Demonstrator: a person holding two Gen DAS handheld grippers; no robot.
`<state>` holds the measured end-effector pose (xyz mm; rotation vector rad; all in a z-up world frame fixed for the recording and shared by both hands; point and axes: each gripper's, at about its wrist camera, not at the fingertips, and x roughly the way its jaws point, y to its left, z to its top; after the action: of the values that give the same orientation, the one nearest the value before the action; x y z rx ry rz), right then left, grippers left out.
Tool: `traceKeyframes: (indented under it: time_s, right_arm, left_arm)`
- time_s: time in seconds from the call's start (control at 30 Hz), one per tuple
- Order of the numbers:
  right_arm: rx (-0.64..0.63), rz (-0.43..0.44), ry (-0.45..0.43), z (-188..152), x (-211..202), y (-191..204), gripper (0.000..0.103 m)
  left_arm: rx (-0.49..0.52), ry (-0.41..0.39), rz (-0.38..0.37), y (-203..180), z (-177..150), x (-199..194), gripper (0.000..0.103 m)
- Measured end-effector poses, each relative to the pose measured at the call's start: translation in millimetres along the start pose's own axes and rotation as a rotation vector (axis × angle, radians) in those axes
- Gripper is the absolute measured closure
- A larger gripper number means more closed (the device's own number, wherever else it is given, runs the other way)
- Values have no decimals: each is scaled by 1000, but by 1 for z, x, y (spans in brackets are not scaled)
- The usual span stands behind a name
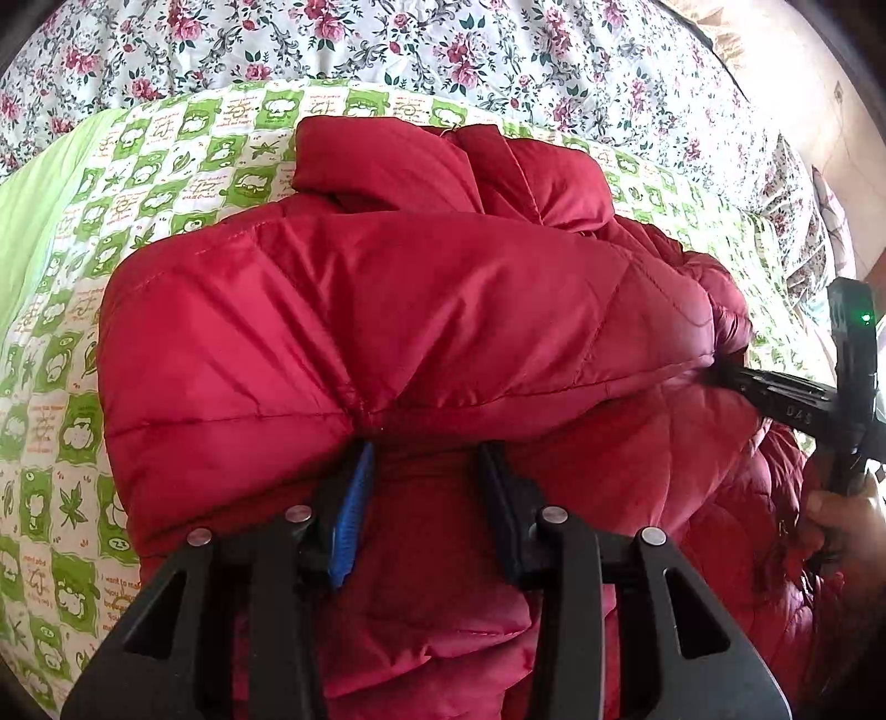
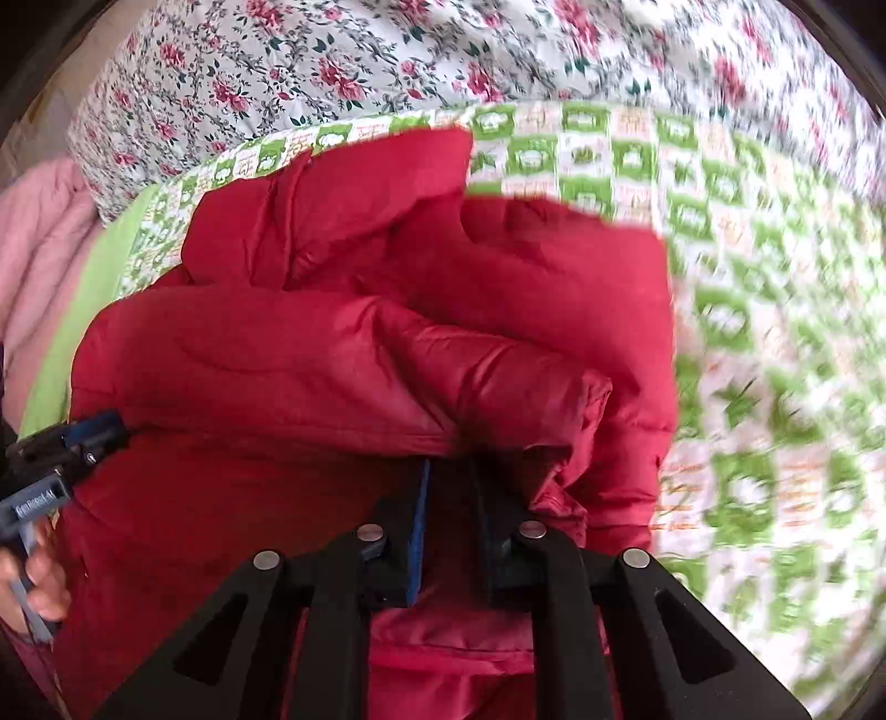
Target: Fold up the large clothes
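A red quilted puffer jacket [image 1: 421, 310] lies bunched on a green-and-white patterned blanket [image 1: 166, 166]; it also fills the right wrist view [image 2: 360, 360]. My left gripper [image 1: 423, 448] has its jaws parted, with the jacket's folded edge between the fingertips. It shows at the left edge of the right wrist view [image 2: 105, 426]. My right gripper [image 2: 451, 465] has its jaws close together on a fold of the jacket. In the left wrist view it [image 1: 720, 371] bites the jacket's right edge.
A floral bedsheet [image 1: 443, 50] covers the bed beyond the blanket. A pink garment [image 2: 39, 232] lies at the left of the right wrist view. A wall [image 1: 819, 83] stands at the far right of the left wrist view.
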<state>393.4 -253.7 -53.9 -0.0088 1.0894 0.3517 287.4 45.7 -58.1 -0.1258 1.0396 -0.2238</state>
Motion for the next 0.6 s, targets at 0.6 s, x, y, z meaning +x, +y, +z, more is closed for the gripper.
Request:
traceKeyframes:
  time_s: [0.6]
  right_arm:
    - [109,32,-27,-19,-27,-28,99]
  left_arm:
    - [-49,4,10,24,-31,-40,66]
